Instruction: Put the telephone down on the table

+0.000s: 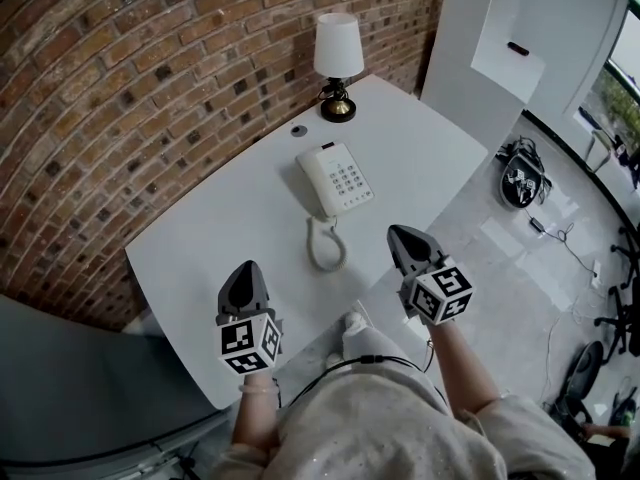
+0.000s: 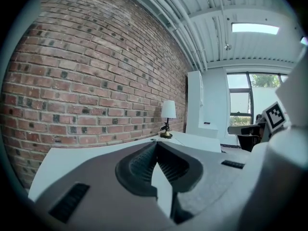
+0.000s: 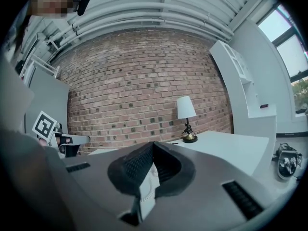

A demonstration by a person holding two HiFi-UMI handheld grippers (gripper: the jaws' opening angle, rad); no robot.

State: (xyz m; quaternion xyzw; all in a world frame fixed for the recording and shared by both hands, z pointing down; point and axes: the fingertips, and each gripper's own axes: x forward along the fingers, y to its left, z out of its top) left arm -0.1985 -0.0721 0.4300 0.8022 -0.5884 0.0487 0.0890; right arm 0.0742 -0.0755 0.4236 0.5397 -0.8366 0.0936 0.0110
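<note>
A white telephone (image 1: 336, 180) with a keypad lies flat on the white table (image 1: 430, 148), its handset along the base's left side. Its coiled cord (image 1: 326, 245) loops toward the table's near edge. My left gripper (image 1: 247, 270) hovers over the near part of the table, left of the cord, shut and empty. My right gripper (image 1: 398, 235) is at the table's near right edge, right of the cord, also shut with nothing held. In the left gripper view the left gripper (image 2: 156, 146) has its pads together. In the right gripper view the right gripper (image 3: 153, 146) is likewise closed.
A table lamp (image 1: 338, 63) stands at the far end of the table by the brick wall, also seen as the lamp (image 2: 168, 110) and the lamp (image 3: 185, 109). A small grey disc (image 1: 299, 130) sits behind the phone. A white shelf unit (image 1: 520, 48) and gear on the floor (image 1: 522, 180) are at the right.
</note>
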